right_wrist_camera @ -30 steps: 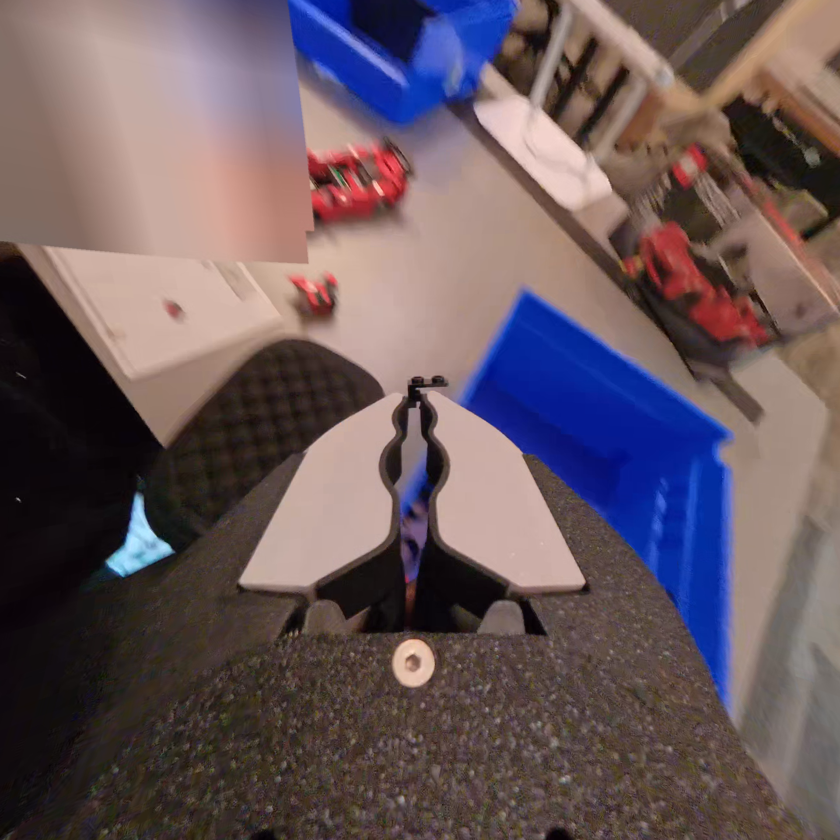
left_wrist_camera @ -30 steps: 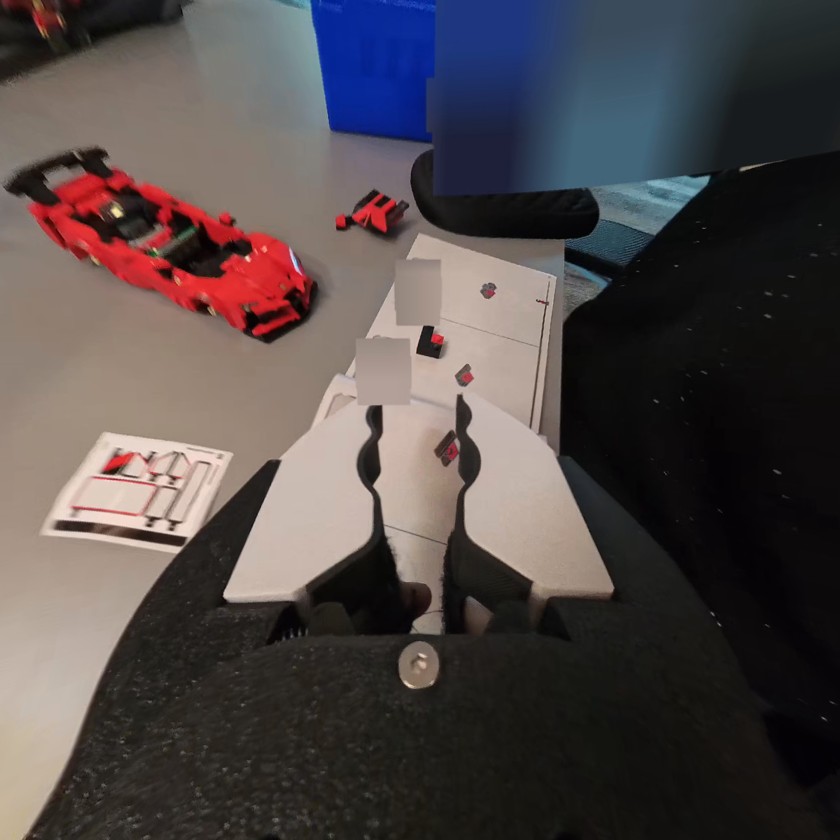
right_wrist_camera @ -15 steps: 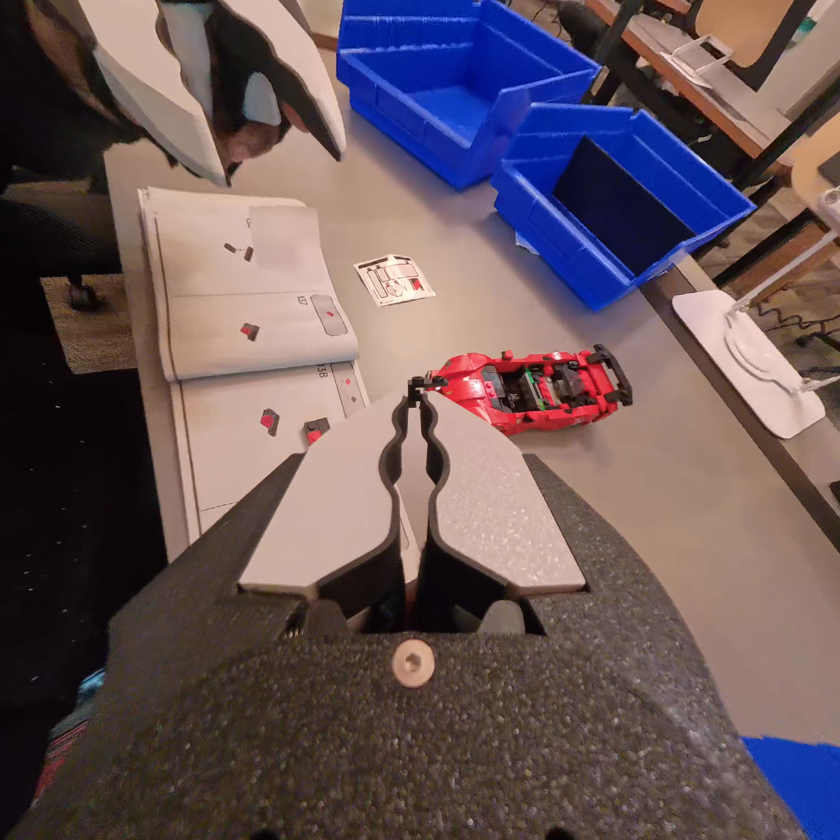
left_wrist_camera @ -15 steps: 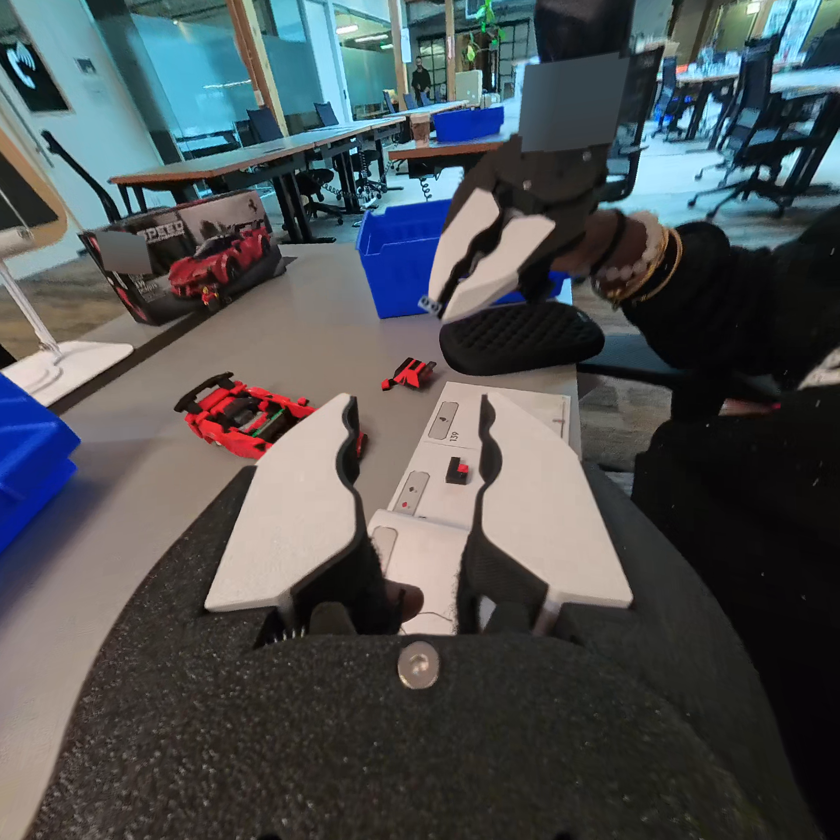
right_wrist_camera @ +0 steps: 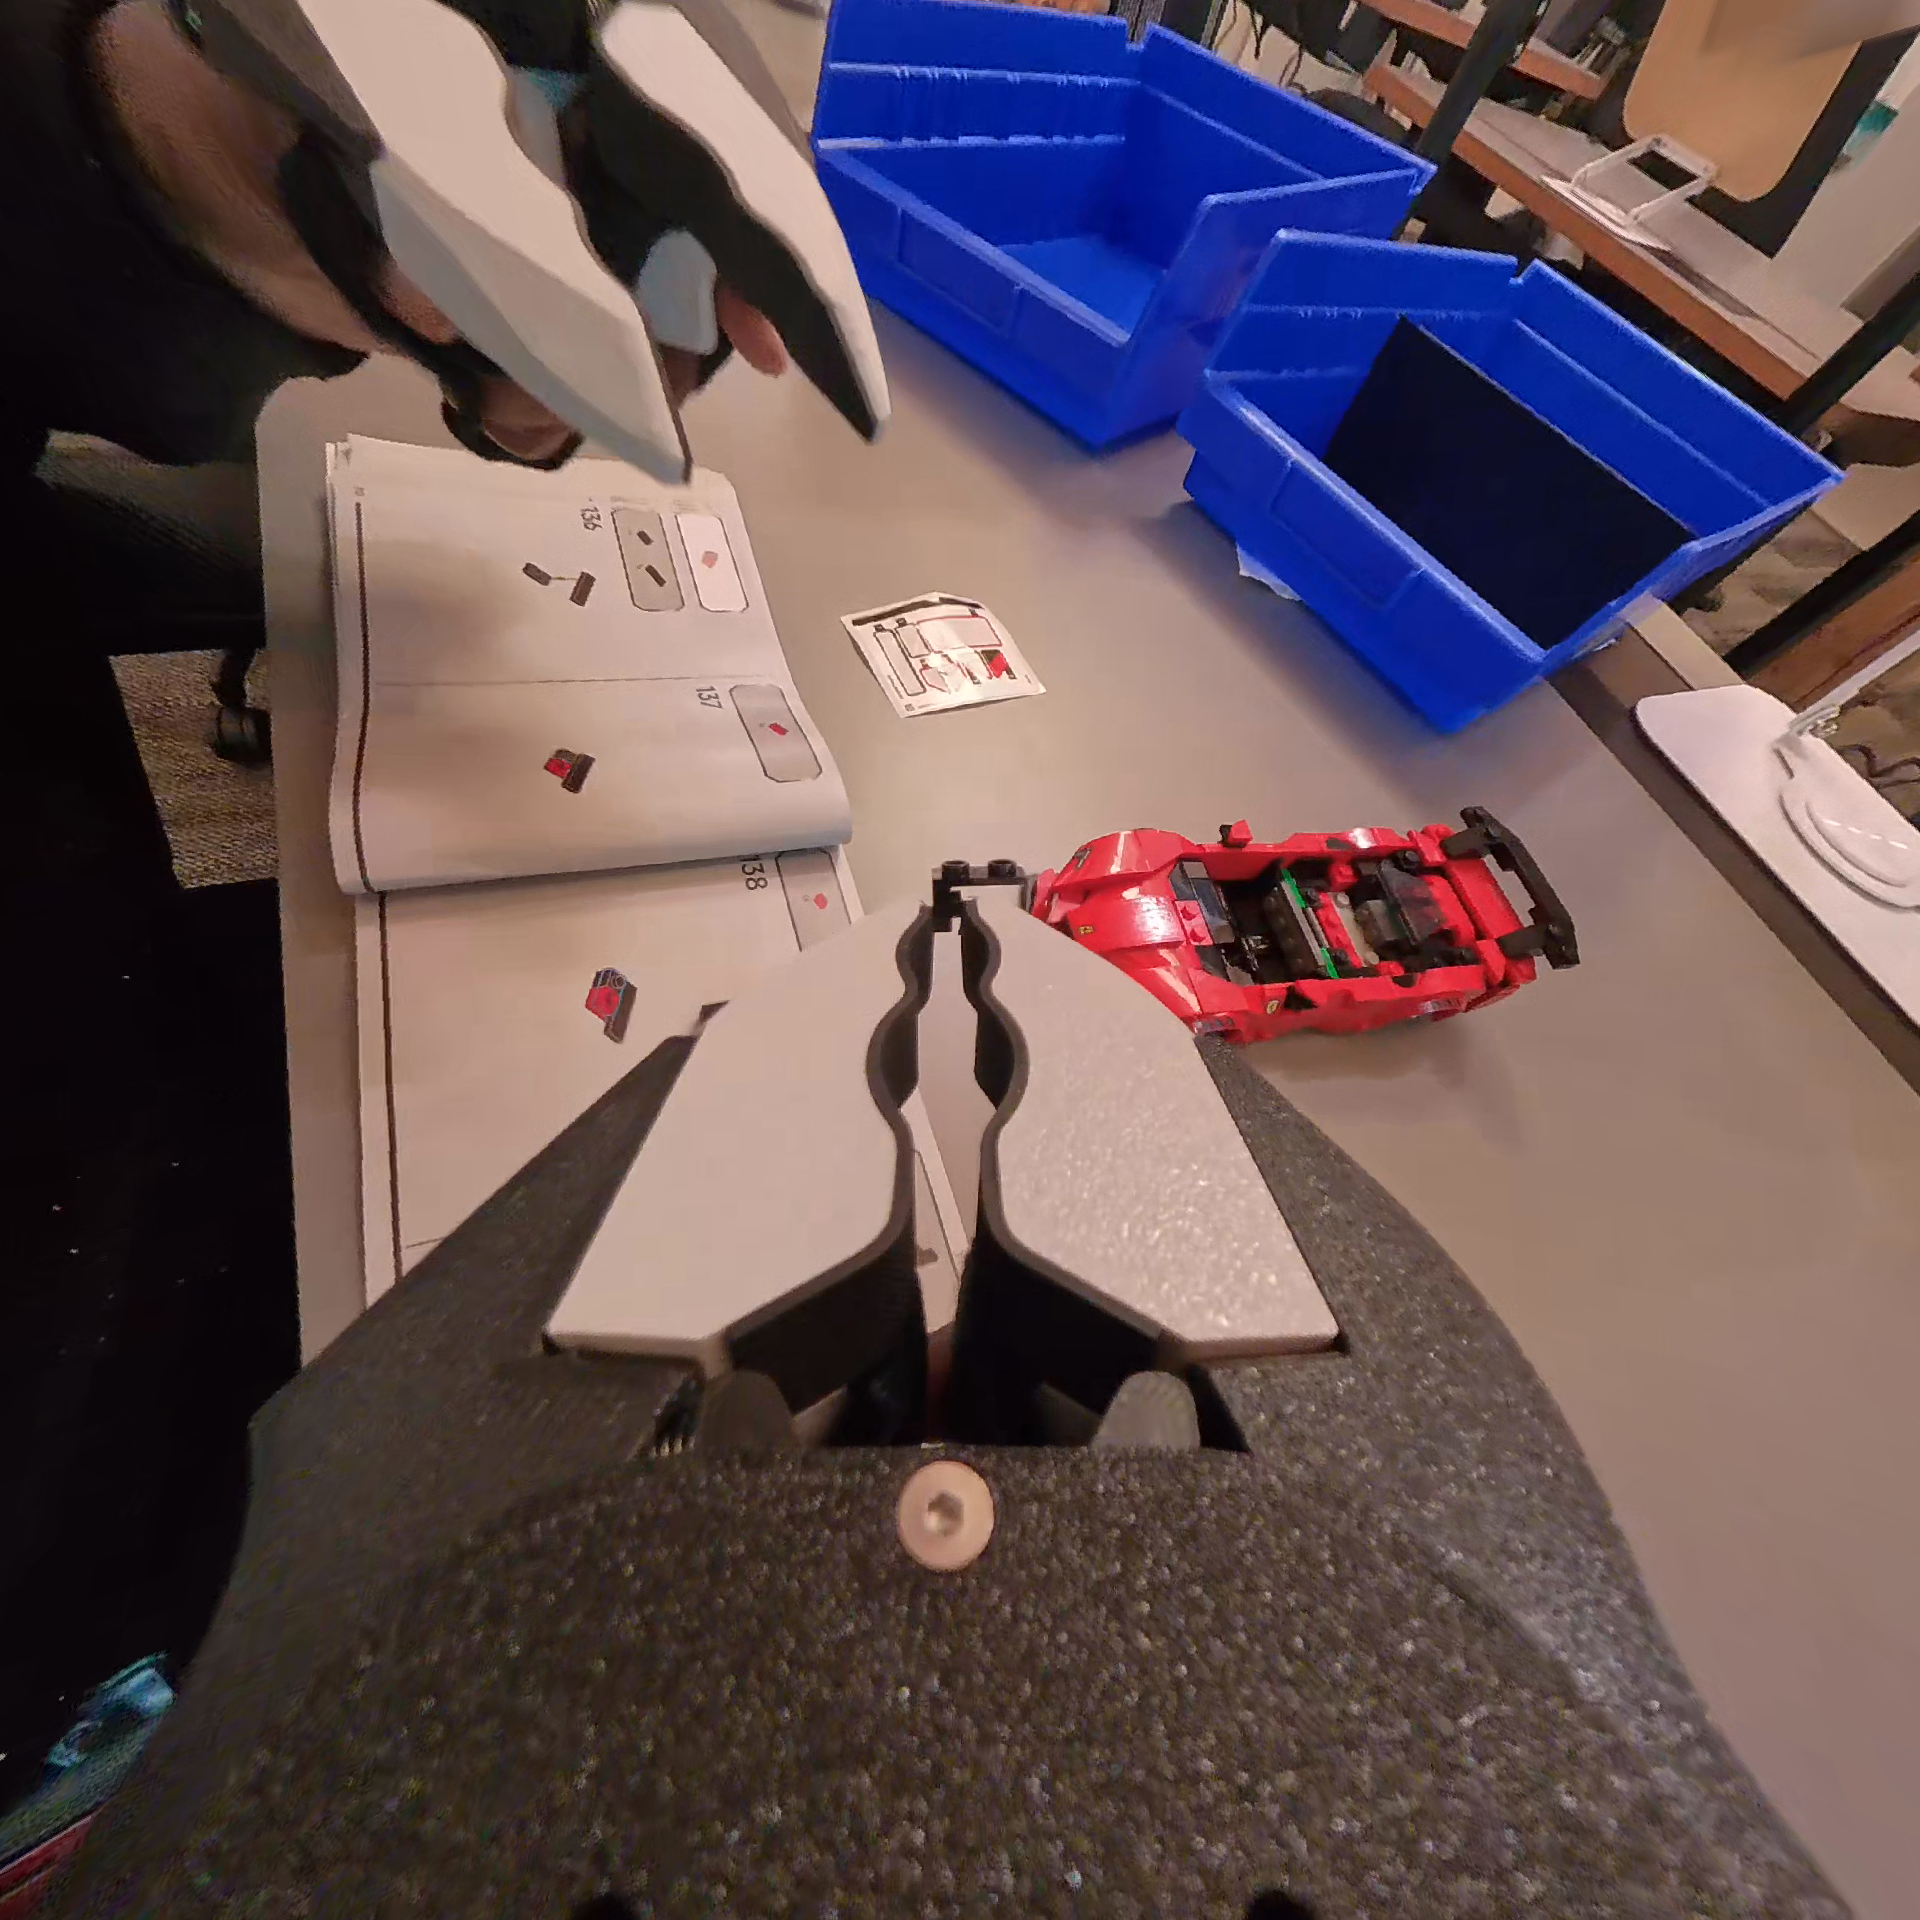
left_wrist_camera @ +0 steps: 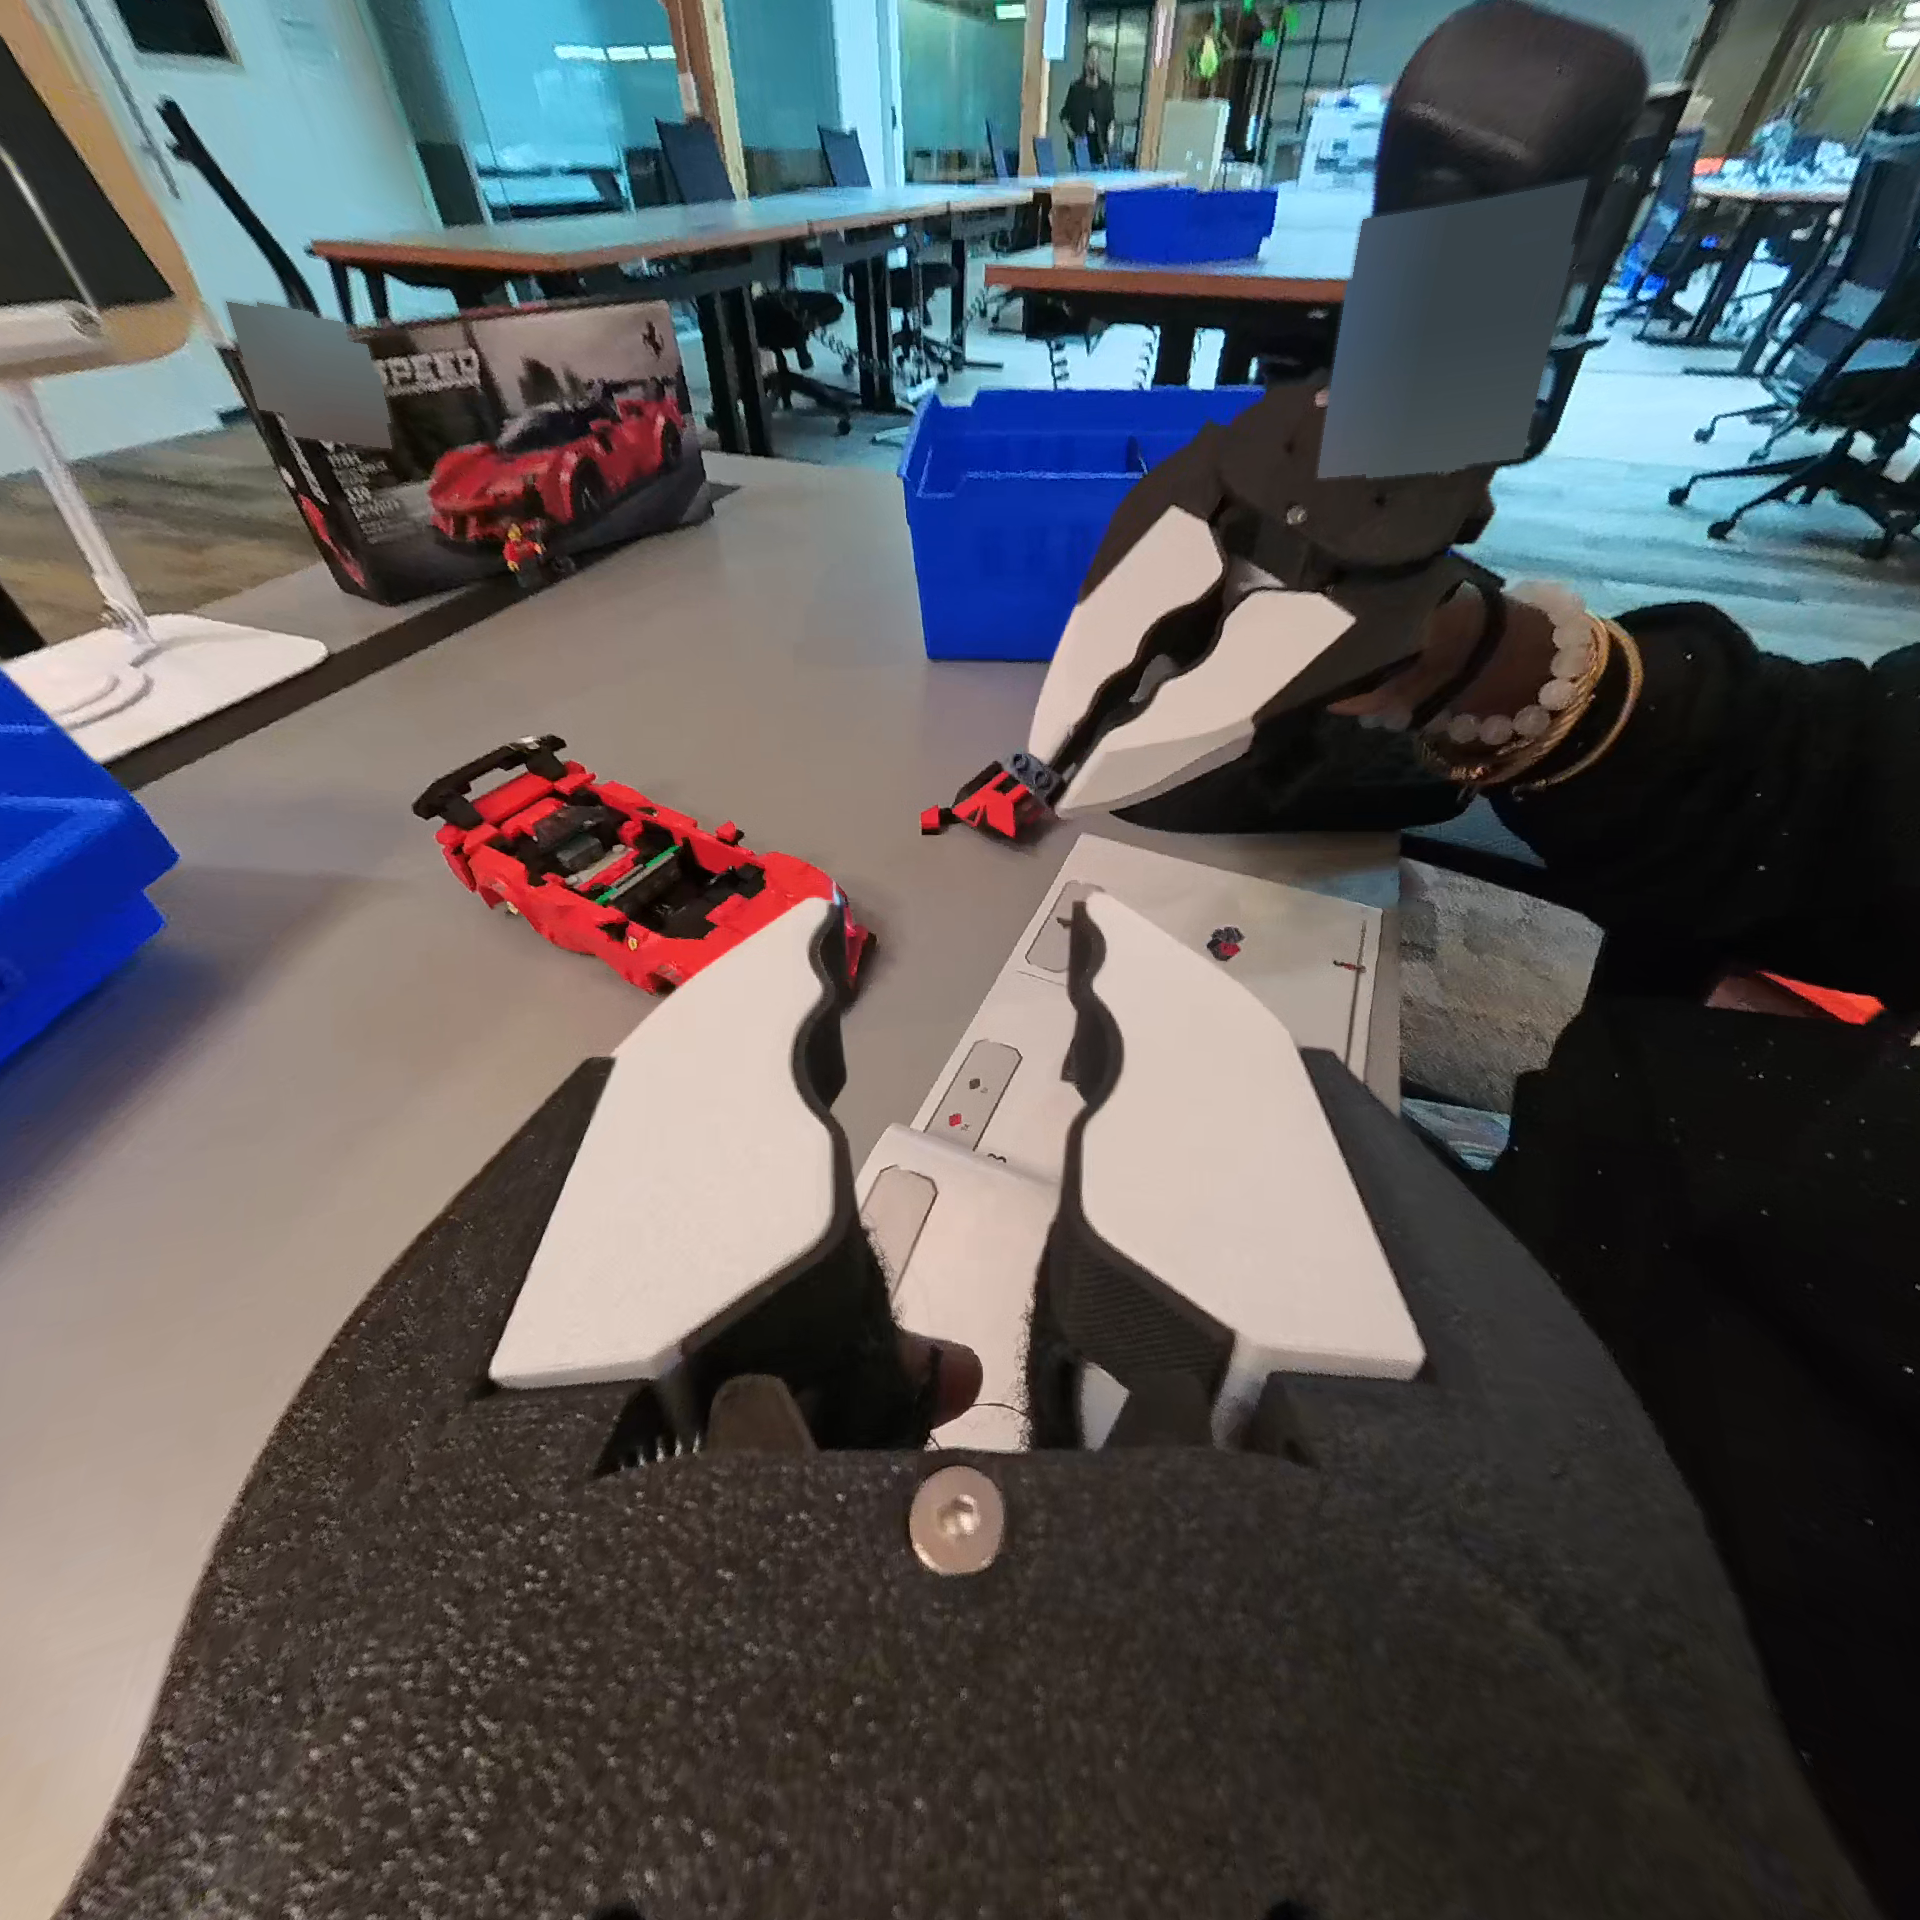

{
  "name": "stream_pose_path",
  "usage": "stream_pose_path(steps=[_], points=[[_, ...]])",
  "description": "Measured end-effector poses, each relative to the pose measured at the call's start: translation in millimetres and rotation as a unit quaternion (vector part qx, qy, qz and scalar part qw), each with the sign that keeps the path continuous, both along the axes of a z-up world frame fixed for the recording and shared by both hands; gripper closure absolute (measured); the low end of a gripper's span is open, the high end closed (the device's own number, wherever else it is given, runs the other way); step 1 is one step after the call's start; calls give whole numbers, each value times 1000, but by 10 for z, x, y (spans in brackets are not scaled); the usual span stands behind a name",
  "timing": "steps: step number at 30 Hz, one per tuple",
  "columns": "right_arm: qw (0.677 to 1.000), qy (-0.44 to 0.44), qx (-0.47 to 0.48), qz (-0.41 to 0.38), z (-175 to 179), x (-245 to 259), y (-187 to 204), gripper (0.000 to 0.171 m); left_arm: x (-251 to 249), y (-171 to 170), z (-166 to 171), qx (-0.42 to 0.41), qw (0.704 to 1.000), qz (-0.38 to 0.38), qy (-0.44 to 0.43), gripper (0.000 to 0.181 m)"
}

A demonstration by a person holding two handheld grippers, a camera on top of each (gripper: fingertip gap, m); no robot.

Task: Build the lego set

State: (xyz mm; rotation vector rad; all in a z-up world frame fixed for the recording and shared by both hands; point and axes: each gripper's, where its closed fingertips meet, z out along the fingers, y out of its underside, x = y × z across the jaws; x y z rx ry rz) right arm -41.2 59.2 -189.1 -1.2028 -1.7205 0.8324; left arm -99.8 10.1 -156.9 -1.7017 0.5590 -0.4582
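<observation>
The right claw (right_wrist_camera: 948,912), its grey wavy-edged fingers nearly together, pinches a small black studded brick (right_wrist_camera: 971,878) above the smooth grey counter (right_wrist_camera: 1558,1247), just beside the nose of the glossy red lego car (right_wrist_camera: 1299,935). The left claw (left_wrist_camera: 956,935) hangs empty, fingers parted, over the open instruction booklet (left_wrist_camera: 1288,935). Only the left wrist view shows the small red-and-black sub-assembly (left_wrist_camera: 982,808) below the brick (and the set's box (left_wrist_camera: 499,447)); the right wrist view alone shows the sticker sheet (right_wrist_camera: 940,652).

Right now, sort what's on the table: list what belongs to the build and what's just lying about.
Build: red car; small black piece pinched in the right gripper; red and black part; booklet; sticker sheet.

Lying about: blue bins; set box; white stand.
</observation>
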Motion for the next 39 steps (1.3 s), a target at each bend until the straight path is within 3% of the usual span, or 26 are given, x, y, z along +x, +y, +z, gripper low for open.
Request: stream_pose_path(steps=[9,18,22,25,30,36,39], points=[[997,78,-5,7,124,-11,-15,166,223,201,-15,-28,999,3,-17,132],[992,116,-57,6,114,-2,56,166,262,257,-45,-51,996,1,-66,143],[994,102,-21,-18,128,17,134,166,60,321,-164,-67,996,35,-36,156],[996,88,22,-27,127,33,185,166,8,297,-212,-98,995,11,-21,160],[997,34,66,22,-55,35,68,166,20,281,-280,-114,993,-18,-16,167],[992,-11,99,73,-229,13,-157,166,305,156,-458,-154,981,-122,1,168],[984,-30,162,68,-346,33,-128,166,220,231,-572,-180,980,-83,28,168]])
